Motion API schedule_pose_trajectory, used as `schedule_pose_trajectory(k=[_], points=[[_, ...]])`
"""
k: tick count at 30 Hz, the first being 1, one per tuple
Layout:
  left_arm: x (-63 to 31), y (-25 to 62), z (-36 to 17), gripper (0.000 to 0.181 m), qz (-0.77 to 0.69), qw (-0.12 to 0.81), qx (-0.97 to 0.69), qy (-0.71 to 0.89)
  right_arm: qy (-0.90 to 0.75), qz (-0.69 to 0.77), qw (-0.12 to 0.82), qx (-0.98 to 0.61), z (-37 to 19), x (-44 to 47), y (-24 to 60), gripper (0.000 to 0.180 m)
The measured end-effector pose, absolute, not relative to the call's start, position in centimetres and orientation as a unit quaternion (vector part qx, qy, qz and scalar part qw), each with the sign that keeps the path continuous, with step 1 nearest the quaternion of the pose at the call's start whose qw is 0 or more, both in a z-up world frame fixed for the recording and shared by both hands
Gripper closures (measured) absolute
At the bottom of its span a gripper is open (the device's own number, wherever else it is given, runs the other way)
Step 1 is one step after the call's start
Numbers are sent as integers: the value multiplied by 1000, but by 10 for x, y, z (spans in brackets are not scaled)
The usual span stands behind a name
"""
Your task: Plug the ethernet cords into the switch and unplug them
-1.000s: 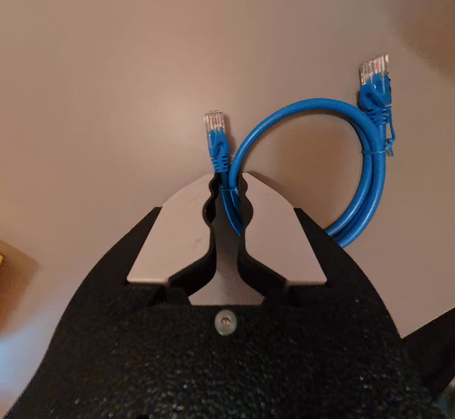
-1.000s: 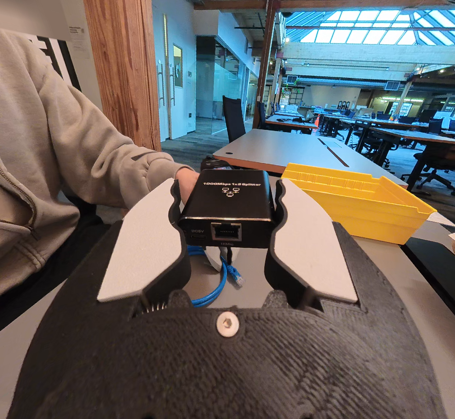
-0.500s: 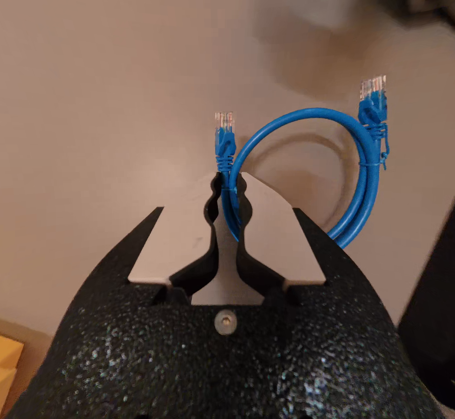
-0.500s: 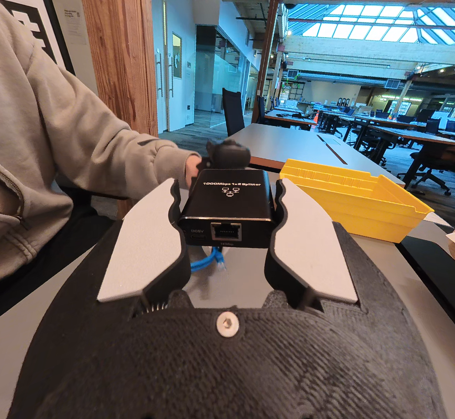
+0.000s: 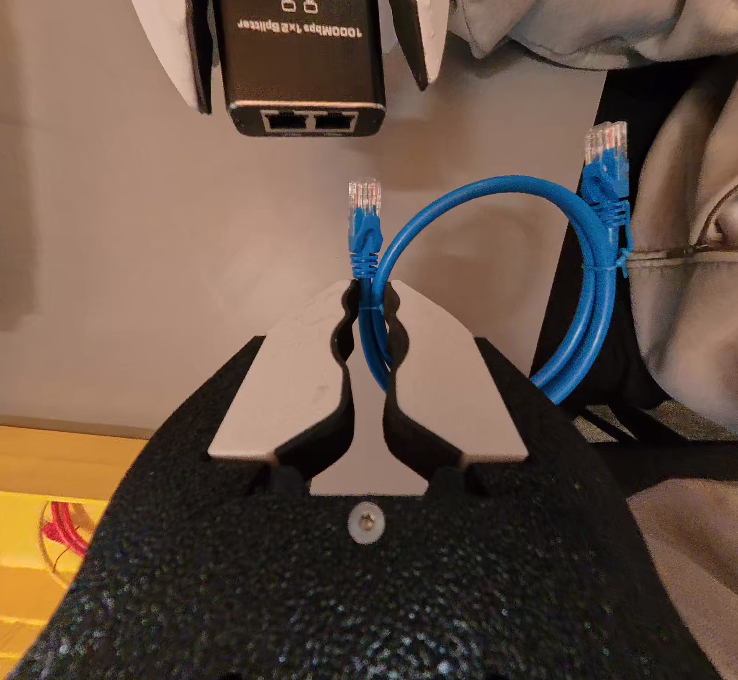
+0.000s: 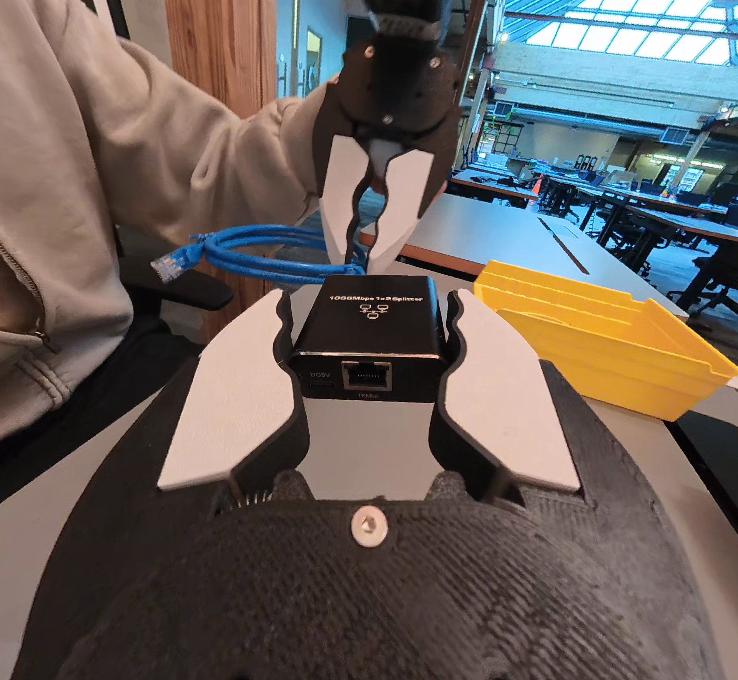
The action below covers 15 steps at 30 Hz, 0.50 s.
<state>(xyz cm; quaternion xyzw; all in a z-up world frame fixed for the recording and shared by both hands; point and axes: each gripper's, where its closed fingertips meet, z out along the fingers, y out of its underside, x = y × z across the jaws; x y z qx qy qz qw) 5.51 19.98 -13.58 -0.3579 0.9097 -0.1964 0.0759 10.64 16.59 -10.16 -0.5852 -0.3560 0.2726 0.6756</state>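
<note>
Between the clear plug [image 5: 364, 197] of the blue ethernet cord [image 5: 495, 197] and the two open ports on the black switch [image 5: 305, 61] we see only bare grey table [image 5: 139, 241], an open lane. To our right, a grey sweatshirt sleeve [image 5: 687, 301] crowds the cord's coil. A yellow bin [image 6: 591, 345] stands close beside the right gripper [image 6: 369, 325].

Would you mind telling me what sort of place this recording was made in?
Probably an open-plan office or workshop loft: rows of long desks with chairs, skylights over exposed beams, and a timber column.
</note>
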Motion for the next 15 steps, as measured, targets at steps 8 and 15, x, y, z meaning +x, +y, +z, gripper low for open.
schedule_pose_trajectory(k=[8, 15], points=[[61, 207, -131, 170, -173, 81, -359, 914, -360, 257, 658, -610, -105, 93, 176, 104], [60, 213, -131, 170, -158, 89, -363, 914, -350, 262, 647, -625, -114, 93, 184, 104]])
